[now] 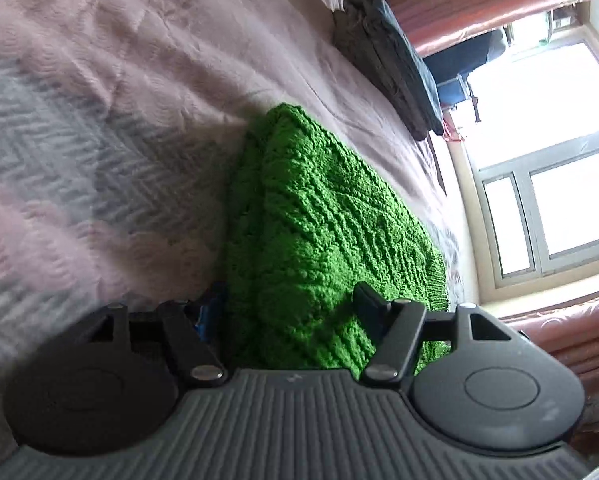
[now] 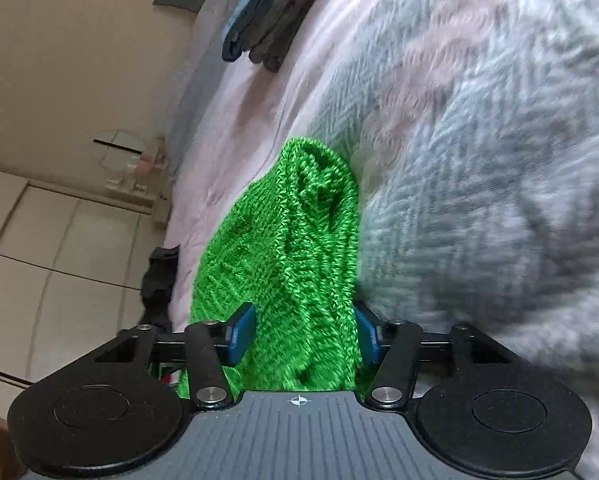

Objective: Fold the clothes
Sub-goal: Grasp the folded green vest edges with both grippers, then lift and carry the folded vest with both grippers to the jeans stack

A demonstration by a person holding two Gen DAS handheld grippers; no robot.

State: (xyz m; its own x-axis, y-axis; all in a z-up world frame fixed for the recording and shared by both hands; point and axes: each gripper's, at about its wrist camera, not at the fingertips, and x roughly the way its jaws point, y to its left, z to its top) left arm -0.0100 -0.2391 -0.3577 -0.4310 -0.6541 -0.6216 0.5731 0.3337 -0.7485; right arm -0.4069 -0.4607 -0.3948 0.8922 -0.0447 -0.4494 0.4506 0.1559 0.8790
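A bright green cable-knit sweater (image 1: 319, 220) hangs bunched over the bed. My left gripper (image 1: 289, 312) is shut on one thick bundle of the knit; its right finger (image 1: 369, 306) presses into the fabric, and the left finger is mostly hidden behind it. In the right wrist view the same green sweater (image 2: 299, 240) runs between the two blue pads (image 2: 241, 332), with my right gripper (image 2: 303, 332) shut on a gathered fold. The far end of the knit droops toward the blanket in both views.
The bed carries a pink and grey chevron blanket (image 1: 79, 140). A stack of dark folded clothes (image 1: 391, 60) lies further along it, seen too as folded clothes (image 2: 267, 12). A window (image 1: 539, 168) is beyond the bed. White cabinets (image 2: 59, 240) and a dark cloth (image 2: 159, 276) sit beside the bed edge.
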